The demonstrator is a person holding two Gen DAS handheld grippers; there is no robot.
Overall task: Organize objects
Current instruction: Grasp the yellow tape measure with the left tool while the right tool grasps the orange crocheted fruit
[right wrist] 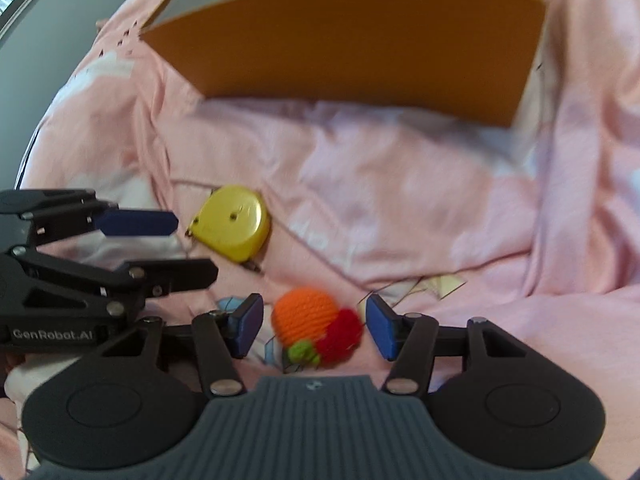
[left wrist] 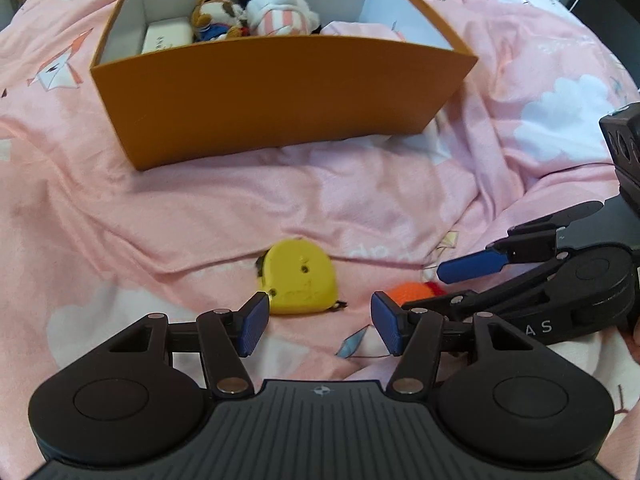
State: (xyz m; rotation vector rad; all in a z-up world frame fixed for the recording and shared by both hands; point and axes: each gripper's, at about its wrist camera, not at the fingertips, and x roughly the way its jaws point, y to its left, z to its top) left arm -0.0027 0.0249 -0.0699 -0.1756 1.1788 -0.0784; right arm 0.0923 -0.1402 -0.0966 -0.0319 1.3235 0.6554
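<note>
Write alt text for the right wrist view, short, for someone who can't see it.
The right tongs straddle an orange and red crocheted toy on a pink bedsheet, pads not touching it. A yellow tape measure lies beyond, by the left tongs; an orange box sits behind.

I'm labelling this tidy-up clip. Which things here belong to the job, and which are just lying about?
Job:
- yellow tape measure
- crocheted orange toy
- orange box
- left gripper, right gripper

Lying about:
- pink bedsheet
</note>
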